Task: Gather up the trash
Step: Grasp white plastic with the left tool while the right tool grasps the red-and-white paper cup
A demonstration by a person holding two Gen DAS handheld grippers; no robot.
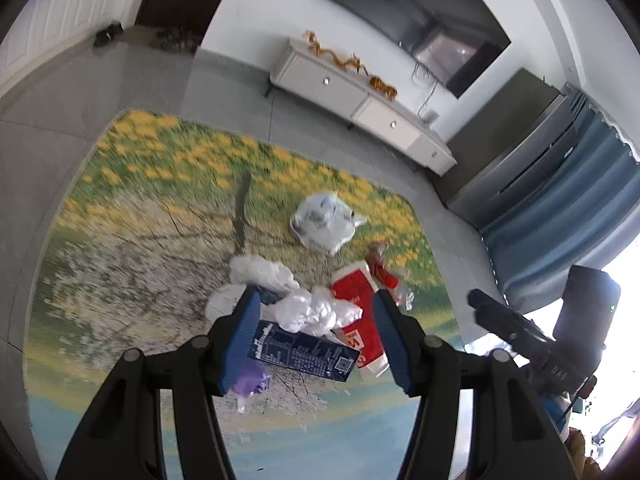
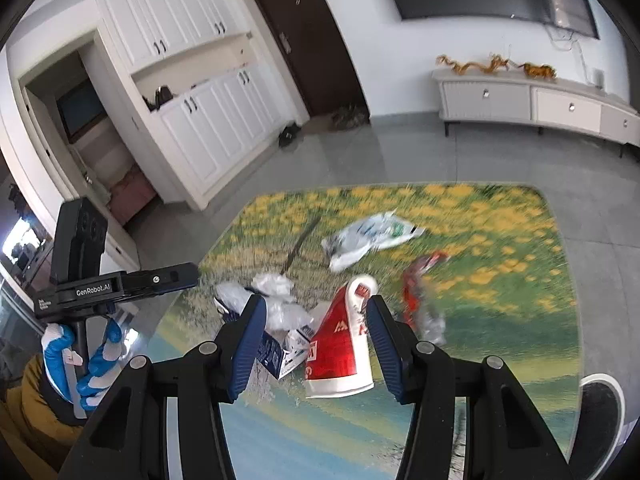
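Trash lies on a flower-print table (image 1: 120, 240). In the left wrist view my left gripper (image 1: 316, 340) is open above a dark blue carton (image 1: 304, 352), with crumpled white plastic (image 1: 316, 312) between its fingers. A red and white carton (image 1: 360, 320) lies to the right, a white printed bag (image 1: 324, 220) farther off. In the right wrist view my right gripper (image 2: 316, 344) is open above the red and white carton (image 2: 340, 344). The blue carton (image 2: 276, 352) sits by its left finger. A red wrapper (image 2: 416, 296) lies to the right.
A purple scrap (image 1: 252, 376) lies near the left finger. A white TV cabinet (image 2: 532, 104) stands against the far wall, white cupboards (image 2: 200, 120) and a dark door (image 2: 308, 40) to the left. A dark round bin rim (image 2: 600, 412) shows at the right.
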